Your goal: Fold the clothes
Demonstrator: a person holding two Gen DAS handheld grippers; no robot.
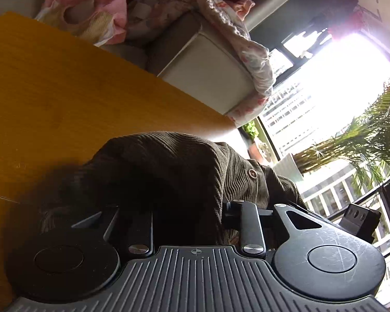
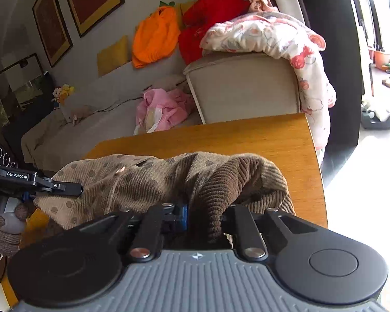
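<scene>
A brown corduroy garment (image 2: 169, 182) with a dotted tan lining is held stretched over the wooden table (image 2: 247, 137). My right gripper (image 2: 205, 215) is shut on a bunched fold of its dark ribbed edge. My left gripper (image 2: 62, 186) shows at the left of the right wrist view, shut on the garment's other edge. In the left wrist view the garment (image 1: 169, 171) drapes over my left gripper (image 1: 189, 215), hiding the fingertips; a metal snap (image 1: 252, 173) shows on the cloth.
A beige sofa (image 2: 247, 88) stands behind the table with a floral blanket (image 2: 286, 41), pink clothes (image 2: 163, 109), an orange cushion (image 2: 153, 39) and a red one. The table's right edge (image 2: 319, 171) is close. A window and potted palm (image 1: 364, 140) lie to the right.
</scene>
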